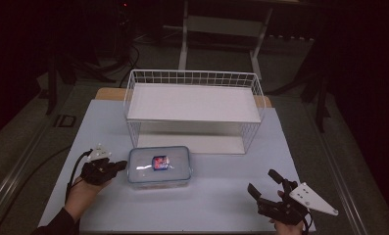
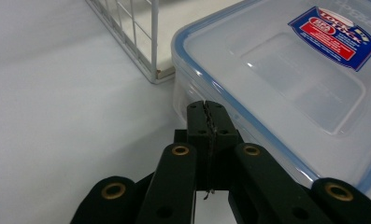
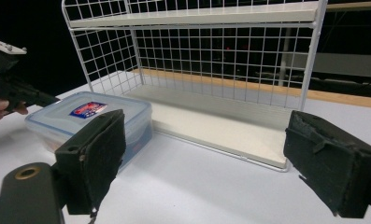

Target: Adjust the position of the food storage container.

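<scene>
Container (image 1: 158, 166) edge meets closed left hand-held gripper (image 1: 120, 166); right hand-held gripper (image 1: 264, 184) apart, w/ bare table (image 1: 216, 196) between.

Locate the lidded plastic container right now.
High view: the container sits on the table left of centre, just before the wire shelf, the left gripper at its left edge.

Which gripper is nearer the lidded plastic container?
Left. The left gripper, jaws shut, is at the left end of the plastic container, tips right at its wall. The right gripper, jaws open, sits well off toward the table's right front corner.
</scene>
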